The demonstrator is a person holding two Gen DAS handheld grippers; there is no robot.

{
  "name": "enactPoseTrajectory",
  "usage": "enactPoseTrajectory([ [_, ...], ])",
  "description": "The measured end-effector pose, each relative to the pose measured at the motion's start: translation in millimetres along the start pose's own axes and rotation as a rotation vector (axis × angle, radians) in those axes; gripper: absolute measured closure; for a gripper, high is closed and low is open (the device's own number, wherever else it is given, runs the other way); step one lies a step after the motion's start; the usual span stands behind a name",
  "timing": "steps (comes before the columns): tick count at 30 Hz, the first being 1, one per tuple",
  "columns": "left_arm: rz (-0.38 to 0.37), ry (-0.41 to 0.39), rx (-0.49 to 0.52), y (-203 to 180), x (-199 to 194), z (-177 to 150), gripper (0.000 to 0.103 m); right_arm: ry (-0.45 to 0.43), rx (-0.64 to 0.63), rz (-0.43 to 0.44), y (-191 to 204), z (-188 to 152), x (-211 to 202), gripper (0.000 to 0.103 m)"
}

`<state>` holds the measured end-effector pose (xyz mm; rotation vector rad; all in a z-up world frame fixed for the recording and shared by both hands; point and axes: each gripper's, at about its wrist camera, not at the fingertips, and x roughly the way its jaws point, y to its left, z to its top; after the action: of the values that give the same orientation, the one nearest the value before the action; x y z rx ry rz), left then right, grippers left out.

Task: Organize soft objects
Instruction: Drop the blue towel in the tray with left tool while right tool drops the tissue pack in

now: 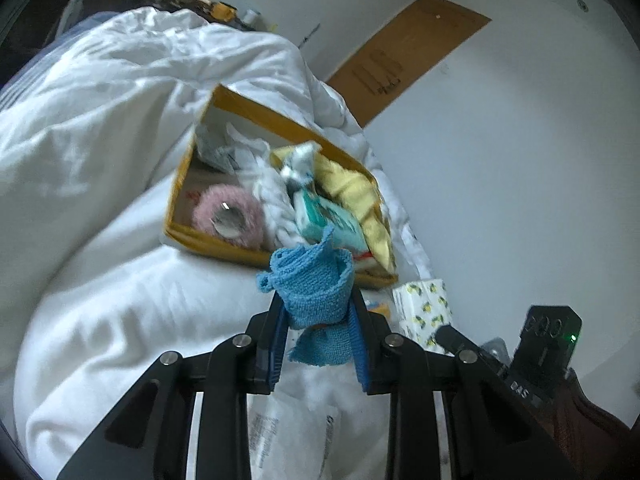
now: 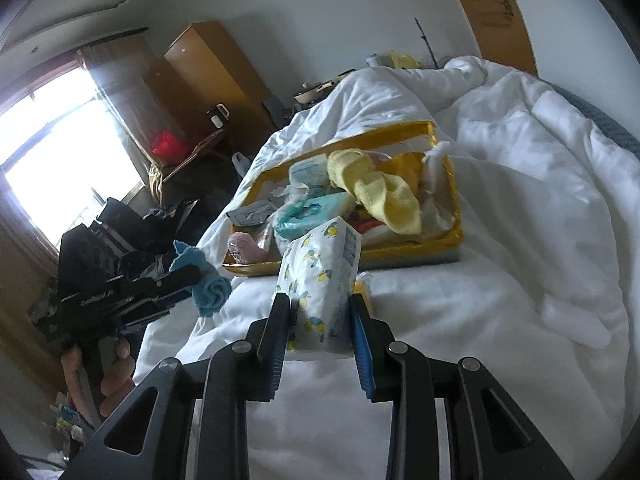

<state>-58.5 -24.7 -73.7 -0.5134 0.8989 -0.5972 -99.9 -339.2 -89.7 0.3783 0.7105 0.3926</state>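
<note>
Now our left gripper (image 1: 318,312) pinches the blue cloth (image 1: 316,280), the yellow box (image 1: 208,240) just ahead. Our right gripper (image 2: 320,312) clamps the tissue pack (image 2: 320,280) (upright, also box-bound).

A rumpled white duvet (image 2: 500,184) covers the bed and spreads across most of both views, bunched into high folds on one side (image 1: 100,100). Behind the bed a brown wooden headboard (image 1: 404,56) leans against the pale wall (image 1: 520,180). In the right wrist view a bright window (image 2: 52,152) glares at the left, with a sheer curtain (image 2: 132,100) beside it and a tall wooden wardrobe (image 2: 216,64) next to that. A red container (image 2: 168,142) sits on a low wooden table (its contents are too small to tell). Dark bags and clothes (image 2: 160,216) lie heaped on the floor nearby
</note>
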Motion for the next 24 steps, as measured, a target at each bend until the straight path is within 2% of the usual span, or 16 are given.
enactPoseTrajectory([
  [8, 0.116, -0.074, 0.030, -1, 1, 13, 0.076, 0.020, -0.026, -0.004, 12, 17, 22, 0.071],
  [16, 0.255, -0.144, 0.106, -10, 8, 20, 0.076, 0.009, -0.058, -0.061, 25, 43, 47, 0.071],
  [24, 0.296, -0.152, 0.146, -17, 16, 27, 0.076, -0.011, -0.113, -0.123, 42, 53, 67, 0.071],
])
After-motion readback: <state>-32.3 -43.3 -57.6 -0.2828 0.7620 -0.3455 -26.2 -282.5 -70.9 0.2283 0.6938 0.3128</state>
